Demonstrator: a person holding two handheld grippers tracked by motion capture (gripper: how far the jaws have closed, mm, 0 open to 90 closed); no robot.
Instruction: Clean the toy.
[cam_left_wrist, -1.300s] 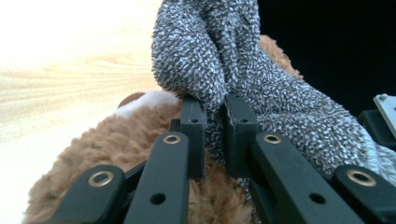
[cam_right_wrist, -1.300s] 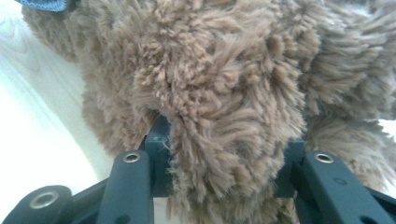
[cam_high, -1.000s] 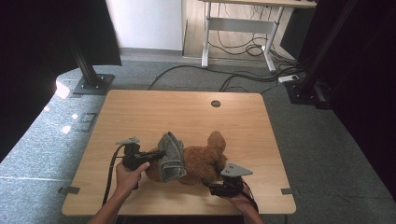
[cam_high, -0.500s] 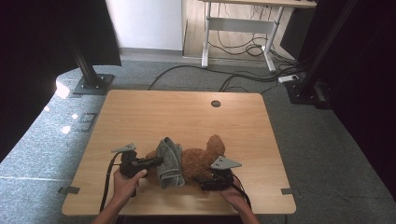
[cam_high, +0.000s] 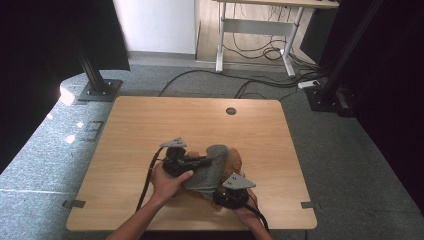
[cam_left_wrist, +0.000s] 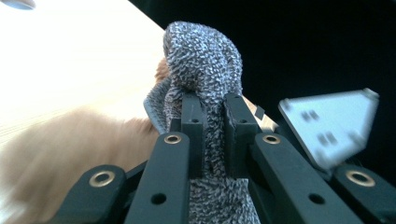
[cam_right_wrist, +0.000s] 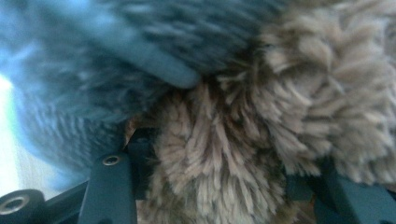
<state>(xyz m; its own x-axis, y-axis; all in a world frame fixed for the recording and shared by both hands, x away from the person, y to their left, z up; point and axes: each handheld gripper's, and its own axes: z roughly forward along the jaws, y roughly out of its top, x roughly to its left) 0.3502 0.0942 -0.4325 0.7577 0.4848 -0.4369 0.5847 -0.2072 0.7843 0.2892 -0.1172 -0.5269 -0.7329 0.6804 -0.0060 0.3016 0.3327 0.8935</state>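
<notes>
Near the front edge of the bench (cam_high: 150, 120), a brown plush toy (cam_high: 234, 161) is lying with a grey knitted garment (cam_high: 212, 170) draped over it, hiding most of its fur in the high view. Gripping that garment from the person's left, the left gripper (cam_high: 202, 161) is pinching a fold of the knit tightly between its nearly closed fingers (cam_left_wrist: 192, 122), and the cloth is bulging up above the tips in the left gripper view. Just beside the toy on the near side, the right gripper (cam_high: 227, 192) is pushing into the fur; its fingers (cam_right_wrist: 114, 182) have just been closing, and they are standing about half apart with a thick tuft of plush between them, pressing against it on both sides.
</notes>
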